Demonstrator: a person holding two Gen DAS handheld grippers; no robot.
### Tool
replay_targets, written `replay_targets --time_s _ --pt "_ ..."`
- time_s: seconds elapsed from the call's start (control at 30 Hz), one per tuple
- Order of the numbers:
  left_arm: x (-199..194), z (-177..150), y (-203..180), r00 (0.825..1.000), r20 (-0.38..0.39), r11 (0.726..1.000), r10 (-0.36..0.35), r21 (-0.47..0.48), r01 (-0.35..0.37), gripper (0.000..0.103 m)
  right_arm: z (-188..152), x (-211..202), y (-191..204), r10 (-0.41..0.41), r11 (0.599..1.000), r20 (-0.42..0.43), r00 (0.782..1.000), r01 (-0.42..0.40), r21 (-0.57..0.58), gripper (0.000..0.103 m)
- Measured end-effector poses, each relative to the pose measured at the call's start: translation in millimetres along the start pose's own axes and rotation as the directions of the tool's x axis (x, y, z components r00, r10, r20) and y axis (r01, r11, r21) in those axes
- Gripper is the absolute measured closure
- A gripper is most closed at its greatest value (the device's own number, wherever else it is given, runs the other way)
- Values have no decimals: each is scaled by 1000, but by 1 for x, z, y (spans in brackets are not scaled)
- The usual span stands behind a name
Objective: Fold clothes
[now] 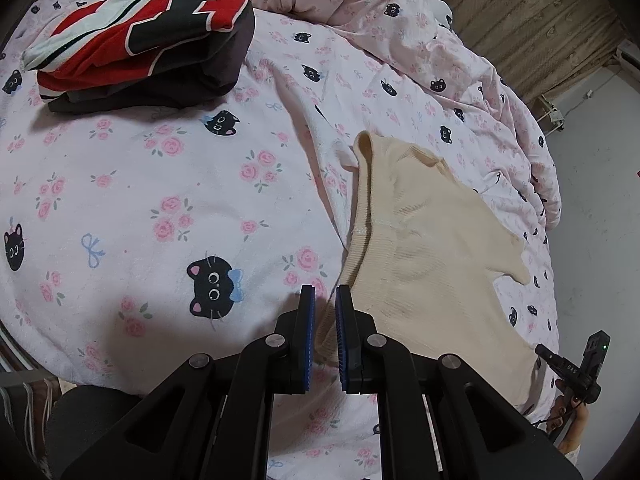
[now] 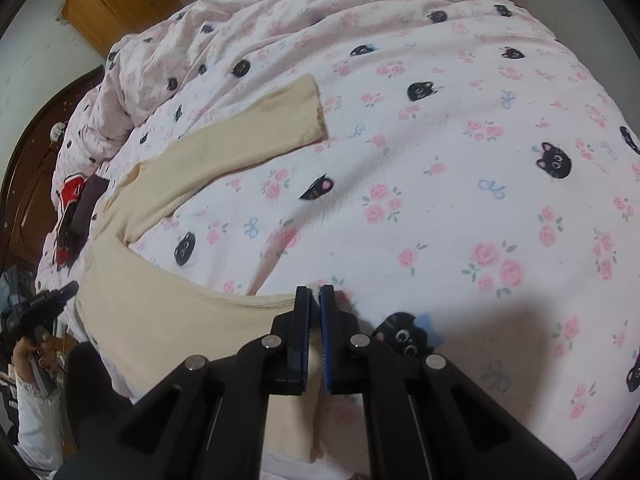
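Observation:
A cream ribbed long-sleeve top (image 1: 432,264) lies spread on the bed. In the right wrist view the top (image 2: 160,312) shows one sleeve (image 2: 248,128) stretched out toward the far side. My left gripper (image 1: 325,298) is shut on the top's hem corner at its left edge. My right gripper (image 2: 315,296) is shut on the opposite hem corner. Each gripper also shows small at the edge of the other's view: the right gripper (image 1: 576,368) and the left gripper (image 2: 36,312).
A folded stack of red, white and dark clothes (image 1: 140,36) sits at the back left of the bed; it also shows in the right wrist view (image 2: 74,216). A crumpled pink cat-print duvet (image 1: 440,52) lies along the far side. A wooden cabinet (image 2: 116,4) stands beyond the bed.

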State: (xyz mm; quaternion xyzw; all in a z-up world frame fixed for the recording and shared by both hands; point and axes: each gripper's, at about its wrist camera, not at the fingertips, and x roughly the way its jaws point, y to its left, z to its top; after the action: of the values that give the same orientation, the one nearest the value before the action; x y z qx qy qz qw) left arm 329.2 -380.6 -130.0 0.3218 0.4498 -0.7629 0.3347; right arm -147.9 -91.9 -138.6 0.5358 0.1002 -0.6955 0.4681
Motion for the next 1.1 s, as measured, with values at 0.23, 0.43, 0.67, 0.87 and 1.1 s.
replay_targets --time_s 0.23,0.43,0.67,0.87,1.1 --pt "5 1 1 1000 -6 1000 -5 -6 5 95 5 14 0 -46 999 -33 998 45 -18 93" --pt "8 24 -10 999 33 999 -19 36 18 95 26 1 8 -31 998 51 998 34 -51 59" --pt "18 62 -30 996 82 994 -30 111 21 94 86 12 15 13 999 142 990 -6 -50 59" --pt "43 100 -48 991 133 979 -17 204 -10 94 146 46 26 3 997 177 984 10 -74 61" --pt "67 116 -40 990 127 981 -59 193 34 94 178 77 24 -1 994 153 988 18 -112 68"
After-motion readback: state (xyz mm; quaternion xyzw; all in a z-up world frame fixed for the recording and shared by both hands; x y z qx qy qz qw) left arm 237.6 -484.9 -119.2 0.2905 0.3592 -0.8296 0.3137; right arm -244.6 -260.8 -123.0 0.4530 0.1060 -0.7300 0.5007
